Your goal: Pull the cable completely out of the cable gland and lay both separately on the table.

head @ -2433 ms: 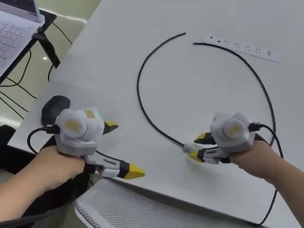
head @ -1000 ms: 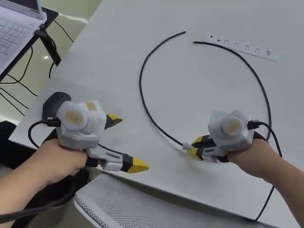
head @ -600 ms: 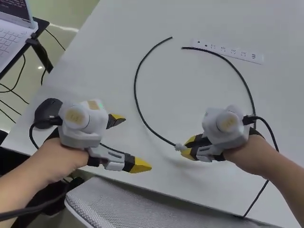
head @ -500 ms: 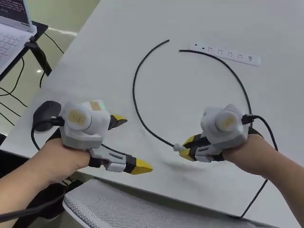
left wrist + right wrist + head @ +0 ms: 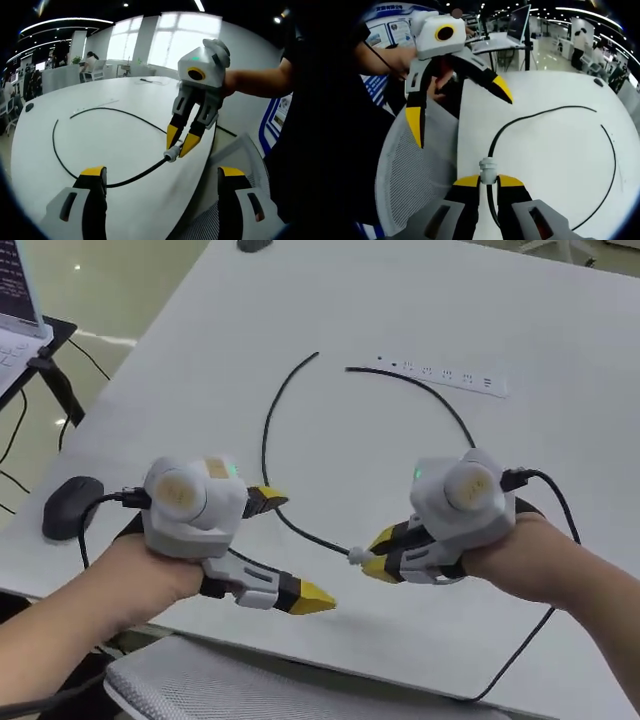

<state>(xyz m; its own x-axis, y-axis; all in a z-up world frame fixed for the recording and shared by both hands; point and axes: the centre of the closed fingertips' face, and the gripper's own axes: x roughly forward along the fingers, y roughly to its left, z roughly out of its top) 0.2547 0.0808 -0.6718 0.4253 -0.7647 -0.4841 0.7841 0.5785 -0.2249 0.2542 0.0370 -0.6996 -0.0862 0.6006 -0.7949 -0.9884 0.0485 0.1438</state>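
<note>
right hand-held gripper (image 5: pixel 376 553) clamps cable gland (image 5: pixel 355 556) | axis along jaws | cable (image 5: pixel 264 440) threaded

A smooth, matt white bench (image 5: pixel 560 330) carried a black cable (image 5: pixel 264 435) with a dull, rubbery-looking sheath. The cable gland (image 5: pixel 355 556) on its end looked like white plastic, ridged in rings. The left gripper (image 5: pixel 300 548) and the right gripper (image 5: pixel 378 553) had pale grey, satin plastic housings and black plastic fingers (image 5: pixel 312 594) with smooth yellow tips. A power strip (image 5: pixel 440 377) was of matt white plastic, and the chair (image 5: pixel 200 690) showed grey woven mesh.
</note>
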